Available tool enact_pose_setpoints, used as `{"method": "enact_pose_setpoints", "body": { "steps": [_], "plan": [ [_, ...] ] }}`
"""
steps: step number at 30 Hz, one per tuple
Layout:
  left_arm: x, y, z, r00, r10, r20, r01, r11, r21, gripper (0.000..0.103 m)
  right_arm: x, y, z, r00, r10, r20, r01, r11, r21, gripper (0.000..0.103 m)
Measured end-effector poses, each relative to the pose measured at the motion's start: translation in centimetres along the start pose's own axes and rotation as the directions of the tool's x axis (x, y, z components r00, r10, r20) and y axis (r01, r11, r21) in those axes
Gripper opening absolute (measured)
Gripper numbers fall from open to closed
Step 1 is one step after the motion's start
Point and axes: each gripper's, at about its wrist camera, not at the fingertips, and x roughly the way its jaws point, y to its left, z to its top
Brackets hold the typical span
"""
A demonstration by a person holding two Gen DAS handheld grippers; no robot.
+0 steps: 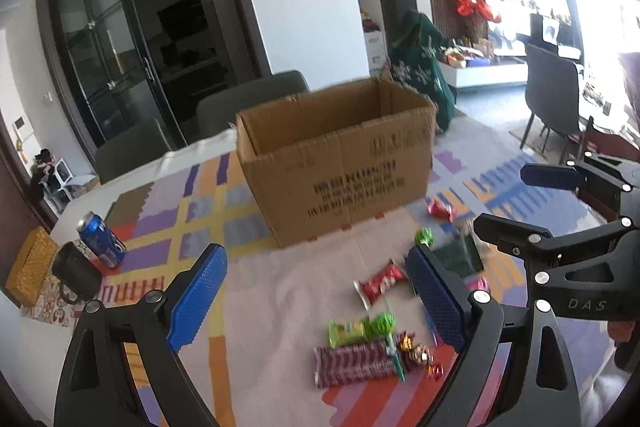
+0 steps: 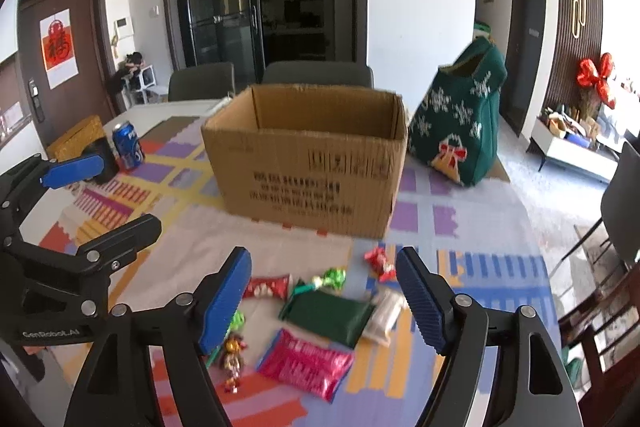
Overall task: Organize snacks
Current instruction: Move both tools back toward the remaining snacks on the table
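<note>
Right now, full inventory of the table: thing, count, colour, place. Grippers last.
cardboard box: 1, brown, open top, table centre
knitted bag: 1, dark green with white snowflakes, right of the box
soda can: 1, blue, far left
mug: 1, black, beside the can
woven box: 1, yellow, left edge
pink packet: 1, near front
dark green pouch: 1, behind the pink packet
white packet: 1, right of the pouch
red wrapper: 1, left of the pouch
purple striped roll: 1, front left
small candies: several, mixed colours; blur hides exact count
tablecloth: 1, multicolour
left gripper: open, empty
right gripper: open, empty
</note>
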Motion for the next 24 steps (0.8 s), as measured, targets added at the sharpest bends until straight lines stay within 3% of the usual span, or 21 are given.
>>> {"method": "enact_pose_setpoints", "body": {
  "steps": [11,24],
  "plan": [
    [2.6,-0.7,-4.0,0.991,-0.094,-0.097,0.095,0.995,0.006,0.088,2.4,0.8,-4.3,0.989,-0.017,-0.147,0.017,1.0,-0.004,0.075],
    [7.2,-1.1,-6.2,0.951,-0.235,-0.2,0.239,0.971,-0.004,0.058,6.0,0.9,-7.4,0.96,-0.014,-0.281,0.022,0.999,0.024,0.075]
  ]
}}
